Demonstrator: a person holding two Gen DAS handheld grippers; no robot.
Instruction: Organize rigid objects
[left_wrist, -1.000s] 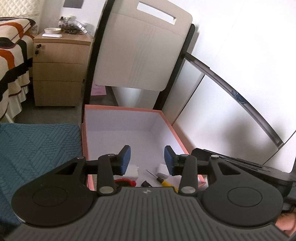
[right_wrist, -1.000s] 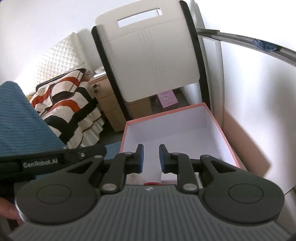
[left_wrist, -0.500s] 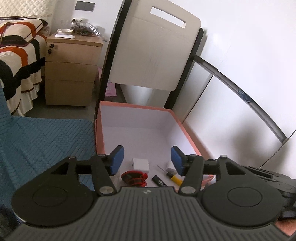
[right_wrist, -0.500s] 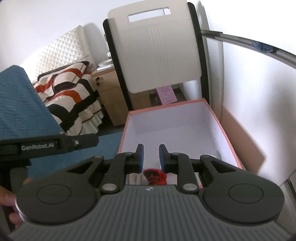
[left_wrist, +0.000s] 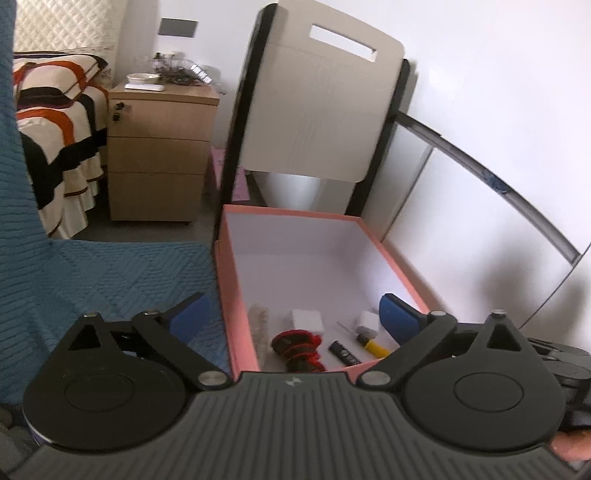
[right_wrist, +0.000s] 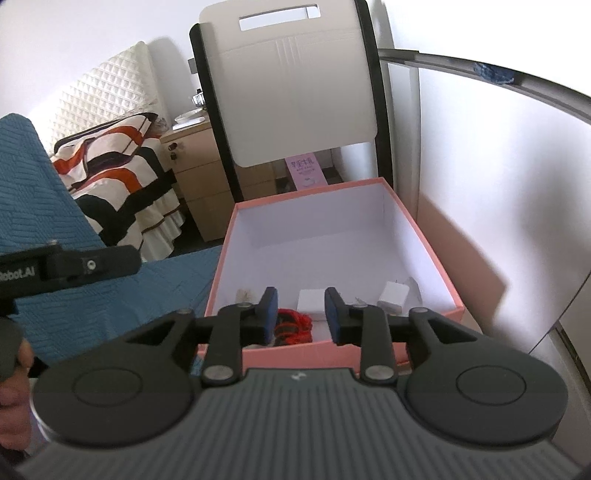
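Pink box (right_wrist: 334, 356) sits open-topped on the blue cover w/ its far half bare, small items bunched at the near end, probably so both tools can reach straight down. Left gripper (left_wrist: 295, 314) is spread wide & holds nothing, straddling the box's near-left wall; right gripper (right_wrist: 300, 312) is partly spread, also holding nothing, just short of the near wall. Inside: red-black bundle (left_wrist: 300, 349), white block (left_wrist: 307, 320), white charger (right_wrist: 394, 296), black stick (left_wrist: 344, 353), and what may be a yellow-handled tool (left_wrist: 373, 345).

Bright daylight, washed-out right side, soft motion blur, fisheye-bent edges.
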